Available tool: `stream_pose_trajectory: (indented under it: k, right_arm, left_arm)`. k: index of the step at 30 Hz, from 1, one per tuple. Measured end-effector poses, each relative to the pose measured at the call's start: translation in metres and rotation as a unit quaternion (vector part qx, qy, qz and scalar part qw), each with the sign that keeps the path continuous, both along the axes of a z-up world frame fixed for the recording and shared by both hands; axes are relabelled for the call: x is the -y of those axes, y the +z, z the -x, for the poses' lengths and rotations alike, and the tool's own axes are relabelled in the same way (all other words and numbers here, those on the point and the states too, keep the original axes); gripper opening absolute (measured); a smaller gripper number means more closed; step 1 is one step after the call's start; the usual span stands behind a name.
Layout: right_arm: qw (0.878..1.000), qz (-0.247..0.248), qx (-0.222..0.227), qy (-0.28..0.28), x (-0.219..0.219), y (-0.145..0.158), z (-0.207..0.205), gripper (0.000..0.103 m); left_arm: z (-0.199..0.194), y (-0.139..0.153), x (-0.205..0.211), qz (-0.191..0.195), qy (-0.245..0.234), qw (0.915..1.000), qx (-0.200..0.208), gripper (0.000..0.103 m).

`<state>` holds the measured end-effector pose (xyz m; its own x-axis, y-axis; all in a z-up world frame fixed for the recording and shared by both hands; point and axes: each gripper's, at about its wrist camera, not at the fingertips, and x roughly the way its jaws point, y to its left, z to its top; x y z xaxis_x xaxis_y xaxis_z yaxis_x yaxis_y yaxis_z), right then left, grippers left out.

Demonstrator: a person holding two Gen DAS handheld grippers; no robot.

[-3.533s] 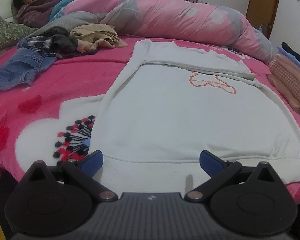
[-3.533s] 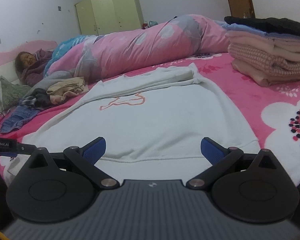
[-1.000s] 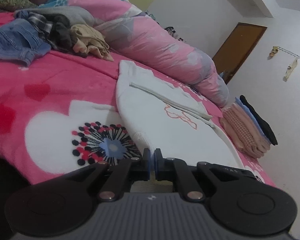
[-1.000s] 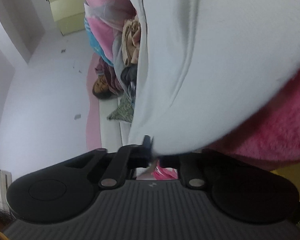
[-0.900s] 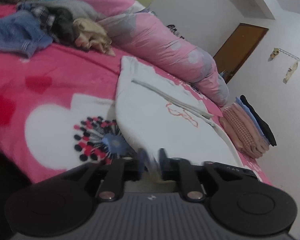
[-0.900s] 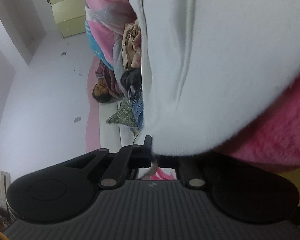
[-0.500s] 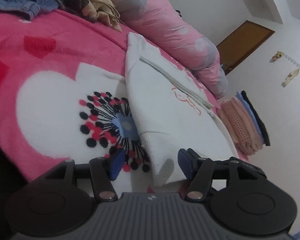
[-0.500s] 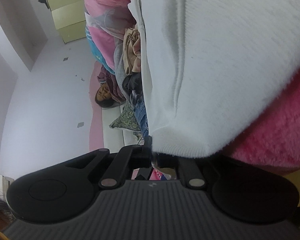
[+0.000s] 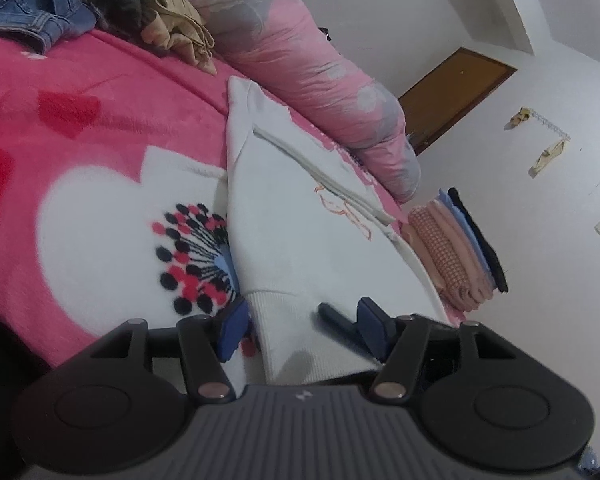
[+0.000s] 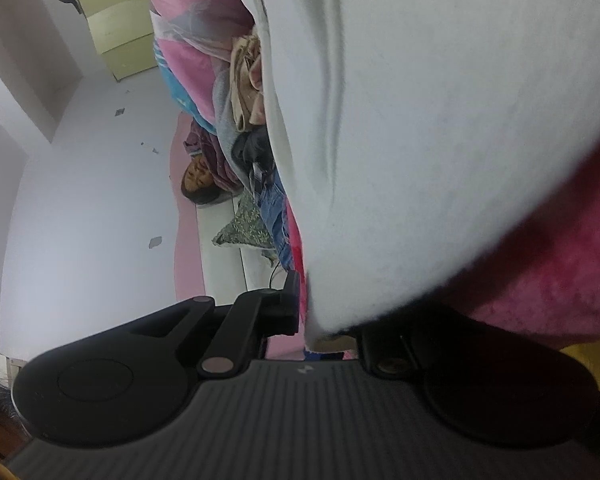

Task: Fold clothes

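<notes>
A white sweatshirt (image 9: pixel 308 232) with an orange outline print lies flat on the pink flowered blanket (image 9: pixel 80 140), its ribbed hem nearest me. My left gripper (image 9: pixel 302 326) is open, and the hem's left corner lies loose between its blue pads without touching them. The right wrist view is rolled sideways and the sweatshirt (image 10: pixel 440 120) fills it. The jaws of my right gripper (image 10: pixel 316 304) are opening with the other hem corner between them. A thin gap shows beside the one visible finger (image 10: pixel 294 296); the cloth hides the other finger.
Folded clothes (image 9: pixel 456 248) are stacked at the bed's far right. Jeans (image 9: pixel 32 8) and a beige garment (image 9: pixel 176 28) lie unfolded at the far left. A rolled pink quilt (image 9: pixel 300 68) runs behind the sweatshirt. A person (image 10: pixel 204 176) lies at the bed's head. The bed edge is just under both grippers.
My left gripper has let go of the hem corner, opened and sunk toward the bed. The right gripper stayed at its corner and its jaws have started to part.
</notes>
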<state>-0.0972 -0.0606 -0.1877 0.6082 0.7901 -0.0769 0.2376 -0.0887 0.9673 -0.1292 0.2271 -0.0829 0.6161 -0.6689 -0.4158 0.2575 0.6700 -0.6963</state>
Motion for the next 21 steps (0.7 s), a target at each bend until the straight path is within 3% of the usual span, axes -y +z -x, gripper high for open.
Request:
stream_pose_trajectory:
  k: [11, 14, 21]
  right_arm:
    - [0.999, -0.034, 0.031, -0.004, 0.002, 0.007, -0.006, 0.004]
    - [0.998, -0.048, 0.038, -0.003, 0.004, 0.009, -0.01, 0.004]
    - [0.997, -0.06, 0.047, 0.0, 0.008, 0.012, -0.016, 0.004]
  left_arm:
    - [-0.026, -0.006, -0.008, 0.065, 0.014, 0.9969, -0.041, 0.067]
    - [-0.037, -0.007, -0.006, 0.094, 0.006, 0.9942, -0.052, 0.067]
    - [-0.057, -0.015, 0.006, 0.112, -0.02, 0.9905, -0.077, 0.067]
